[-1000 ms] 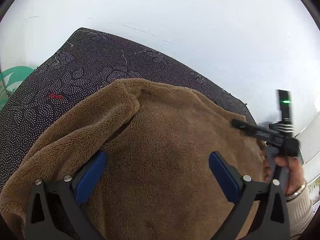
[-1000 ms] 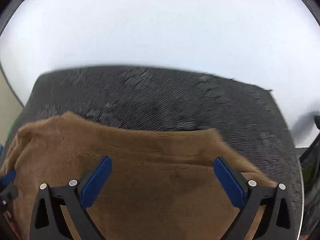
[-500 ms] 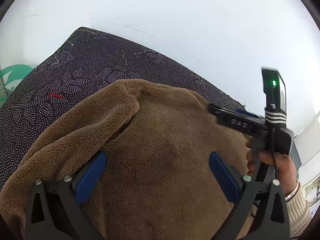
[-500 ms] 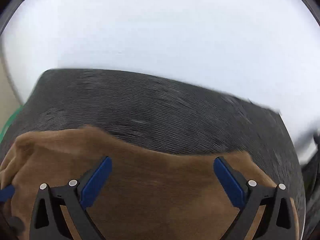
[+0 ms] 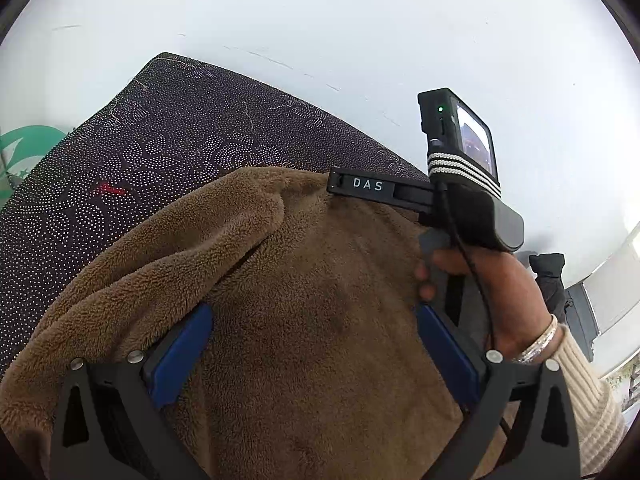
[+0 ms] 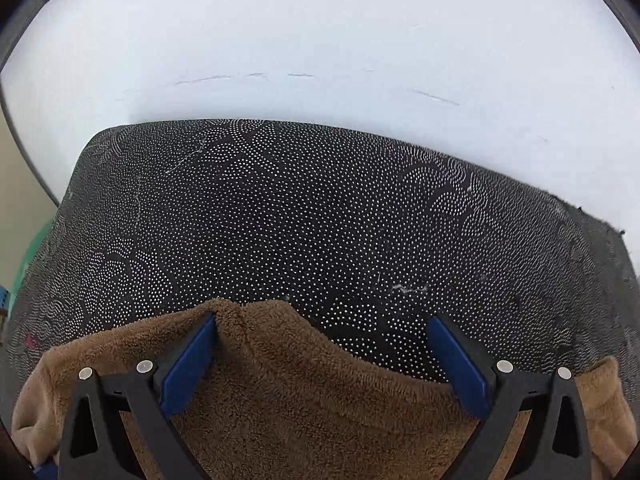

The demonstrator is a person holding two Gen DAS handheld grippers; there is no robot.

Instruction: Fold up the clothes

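A brown fleece garment [image 5: 320, 300] lies on a black dotted cloth [image 5: 160, 152], with a thick rolled fold along its left side. My left gripper [image 5: 316, 344] hovers open just over the garment's middle, nothing pinched between its blue pads. A hand with a bracelet and cream sleeve holds my right gripper [image 5: 348, 184] low over the garment's far edge. In the right wrist view my right gripper [image 6: 324, 356] is open. Its left pad touches a raised peak of the brown garment [image 6: 300, 400], and its right pad is over the bare cloth [image 6: 320, 220].
A white wall [image 6: 320, 40] rises behind the cloth's far edge. A green shape [image 5: 28, 148] shows past the cloth's left edge. A small red mark [image 5: 110, 189] lies on the cloth. Dark furniture [image 5: 548, 276] stands at the far right.
The right gripper has swung left and forward to the garment's far edge, so its view now shows more bare cloth. The left gripper has stayed in place, open.
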